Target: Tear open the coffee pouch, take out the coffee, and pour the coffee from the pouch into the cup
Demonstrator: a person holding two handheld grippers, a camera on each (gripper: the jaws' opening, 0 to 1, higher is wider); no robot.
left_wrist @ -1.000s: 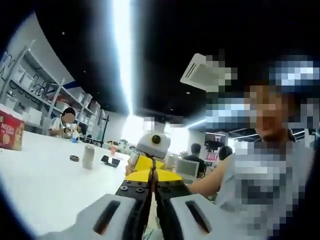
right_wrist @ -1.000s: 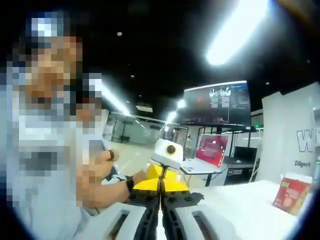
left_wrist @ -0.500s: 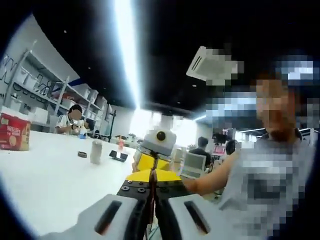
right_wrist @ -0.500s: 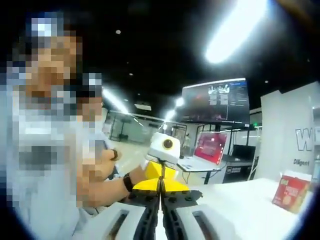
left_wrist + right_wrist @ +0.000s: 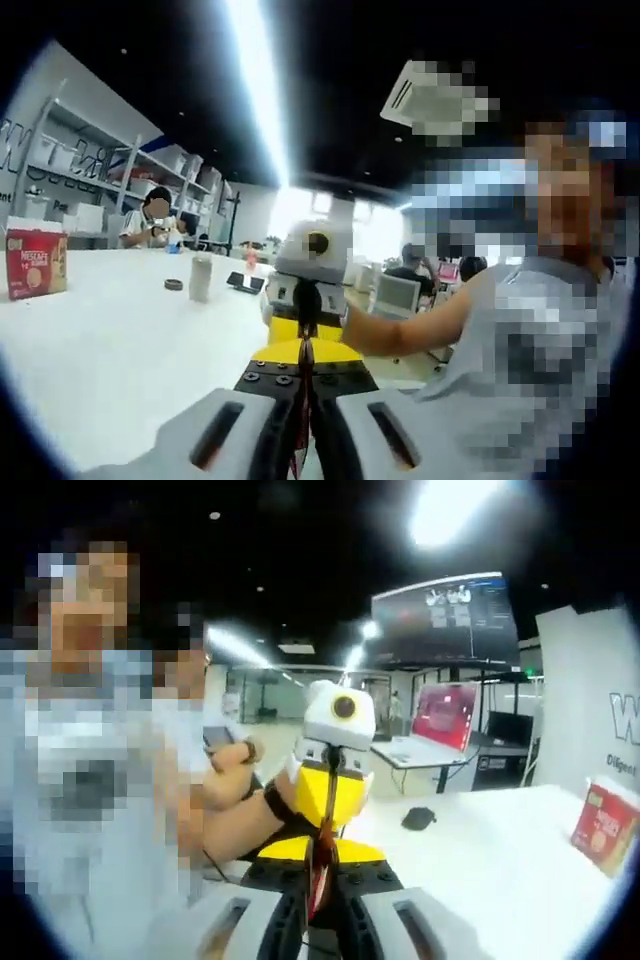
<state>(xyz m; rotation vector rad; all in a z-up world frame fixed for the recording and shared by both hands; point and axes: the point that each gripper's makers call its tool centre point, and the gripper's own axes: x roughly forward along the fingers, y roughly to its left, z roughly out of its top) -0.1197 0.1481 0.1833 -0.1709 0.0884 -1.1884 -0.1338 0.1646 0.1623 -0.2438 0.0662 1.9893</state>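
Left gripper (image 5: 303,395): jaws pressed together on a thin red strip, the coffee pouch (image 5: 299,455), mostly hidden between them.
Right gripper (image 5: 322,880): jaws closed on the same pouch, its red edge (image 5: 318,880) showing in the slit.
Pose: the grippers face each other, tips nearly meeting, raised above the white table (image 5: 110,350).
Person's forearm (image 5: 235,820): reaches behind the opposite gripper.
Far: red box (image 5: 33,264), can (image 5: 201,278).

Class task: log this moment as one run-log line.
stage: coffee pouch gripped for tearing | left tongs: shut on coffee pouch | right tongs: shut on coffee pouch
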